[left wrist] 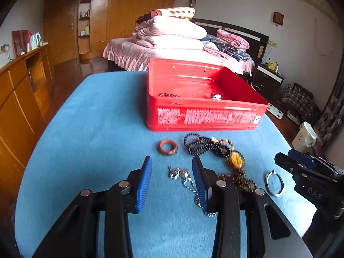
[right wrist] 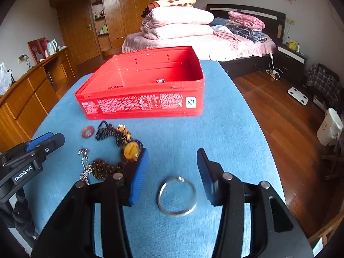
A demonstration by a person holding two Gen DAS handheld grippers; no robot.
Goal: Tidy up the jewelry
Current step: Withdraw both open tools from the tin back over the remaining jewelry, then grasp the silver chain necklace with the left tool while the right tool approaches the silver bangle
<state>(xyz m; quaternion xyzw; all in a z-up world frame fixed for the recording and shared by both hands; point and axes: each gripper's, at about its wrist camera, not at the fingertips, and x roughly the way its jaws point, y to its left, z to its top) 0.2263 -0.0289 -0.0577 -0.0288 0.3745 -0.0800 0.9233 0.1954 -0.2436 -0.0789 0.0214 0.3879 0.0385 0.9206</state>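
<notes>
A red box stands open on the blue tablecloth, with a few small pieces inside. In front of it lie a brown ring, a black bead necklace with a yellow pendant, a silver chain and a silver bangle. My left gripper is open, with the silver chain between its fingers. My right gripper is open, with the bangle between its fingers. Each gripper shows in the other's view, the right one, the left one.
The table's blue cloth ends close on the right, above a wooden floor. A bed with folded bedding is behind the table. Wooden cabinets run along the left.
</notes>
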